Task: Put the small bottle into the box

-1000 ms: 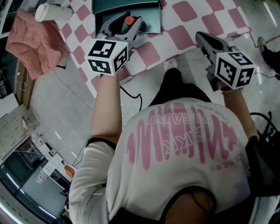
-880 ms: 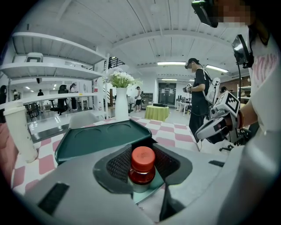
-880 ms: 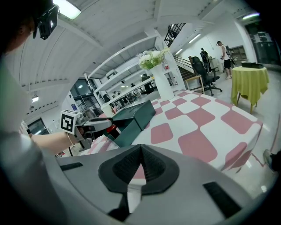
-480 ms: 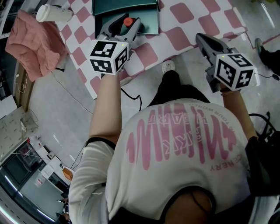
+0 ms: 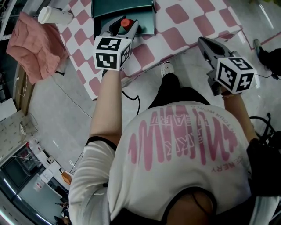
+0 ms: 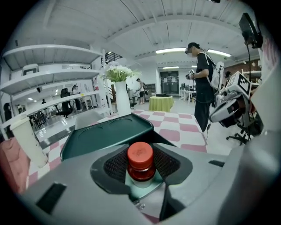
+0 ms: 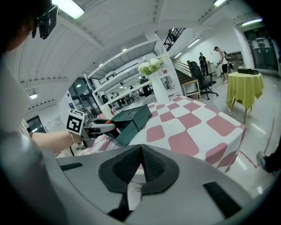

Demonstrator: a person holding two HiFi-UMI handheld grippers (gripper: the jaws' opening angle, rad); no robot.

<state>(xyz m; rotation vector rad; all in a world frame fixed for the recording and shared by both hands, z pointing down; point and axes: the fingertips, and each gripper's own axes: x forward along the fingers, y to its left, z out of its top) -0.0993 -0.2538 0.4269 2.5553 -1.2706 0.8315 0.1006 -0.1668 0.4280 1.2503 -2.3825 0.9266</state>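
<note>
My left gripper is shut on a small bottle with a red cap, held upright between the two pads. It hovers at the near edge of the dark green box, whose rim lies just beyond the bottle in the left gripper view. My right gripper hangs off the table's right corner, over the floor. Its jaws are shut with nothing between them. From the right gripper view the box and the left gripper sit far to the left.
The table carries a pink-and-white checked cloth. A white vase with flowers stands behind the box. A white cup and a pink cloth lie off to the left. A person stands at the right.
The left gripper has moved forward with the bottle, closer to the box's near edge. The right gripper has barely shifted.
</note>
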